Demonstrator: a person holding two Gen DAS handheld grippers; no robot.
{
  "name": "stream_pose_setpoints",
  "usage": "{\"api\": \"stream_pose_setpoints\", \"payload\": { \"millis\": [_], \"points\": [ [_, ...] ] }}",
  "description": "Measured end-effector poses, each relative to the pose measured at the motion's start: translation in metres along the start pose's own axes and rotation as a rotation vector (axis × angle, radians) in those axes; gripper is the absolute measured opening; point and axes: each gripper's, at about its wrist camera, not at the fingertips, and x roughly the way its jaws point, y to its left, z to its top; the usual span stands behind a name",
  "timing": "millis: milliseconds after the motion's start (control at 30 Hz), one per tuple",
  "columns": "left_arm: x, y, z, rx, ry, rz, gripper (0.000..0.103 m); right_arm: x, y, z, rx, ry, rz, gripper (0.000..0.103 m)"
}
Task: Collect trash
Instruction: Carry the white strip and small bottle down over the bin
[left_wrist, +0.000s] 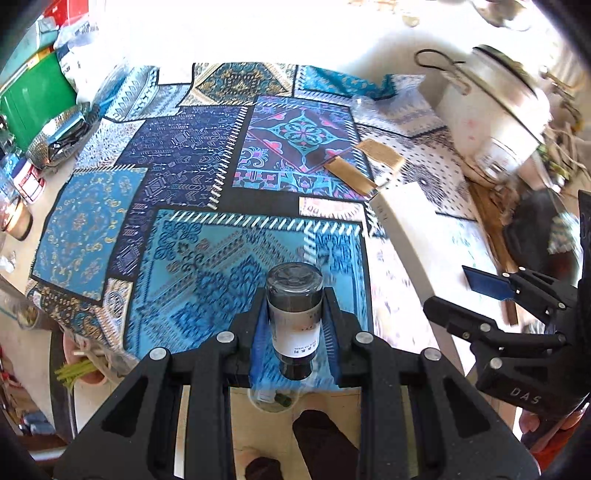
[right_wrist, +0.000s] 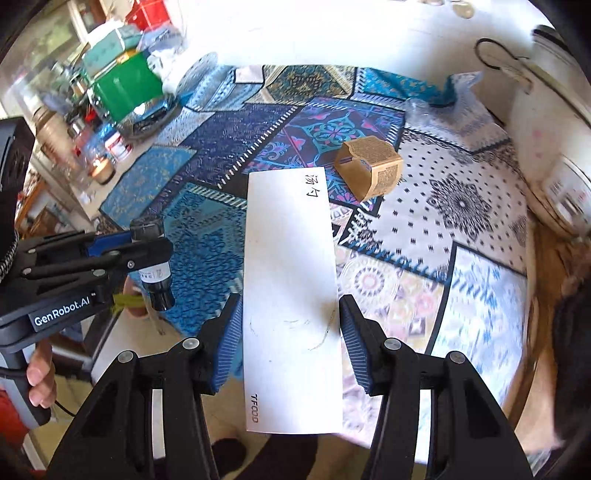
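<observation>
- The left gripper is clamped on a small dark bottle with a white label, pads pressing its sides; the bottle's base points away from the camera, its neck back toward the gripper.
- In the right wrist view that bottle hangs above the near edge of the patterned cloth, clear of it.
- The right gripper grips a long white box by its two long sides, blue pads against each side; handwriting sits at the far end, print at the near end.
- In the left wrist view the box is lifted above the cloth.
- A brown carton lies on the cloth just beyond the box's far end, tilted.
- A white pot stands at the cloth's far right.
- A green box and jars sit along the left edge.
</observation>
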Motion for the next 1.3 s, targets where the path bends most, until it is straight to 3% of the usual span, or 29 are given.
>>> {"api": "stream_pose_setpoints", "payload": {
  "millis": [300, 467, 633, 833, 1033, 1300],
  "points": [
    [-0.037, 0.032, -0.08, 0.119, 0.028, -0.041, 0.027, -0.028, 0.056, -0.071, 0.203, -0.071, -0.035, 0.049],
    [-0.032, 0.045, -0.123, 0.116, 0.093, -0.054, 0.027, -0.023, 0.079, -0.112, 0.248, -0.035, -0.017, 0.049],
    [-0.002, 0.052, -0.161, 0.091, 0.167, -0.059, 0.027, 0.003, 0.087, -0.154, 0.253, 0.056, 0.004, 0.049],
    [0.064, 0.056, -0.203, 0.036, 0.254, -0.051, 0.027, 0.053, 0.075, -0.201, 0.226, 0.179, 0.018, 0.049],
    [0.159, 0.061, -0.257, -0.025, 0.314, -0.053, 0.027, 0.132, 0.041, -0.251, 0.235, 0.251, 0.036, 0.049],
    [0.324, 0.086, -0.338, -0.083, 0.424, -0.111, 0.027, 0.301, -0.014, -0.34, 0.297, 0.37, 0.045, 0.049]
  ]
}}
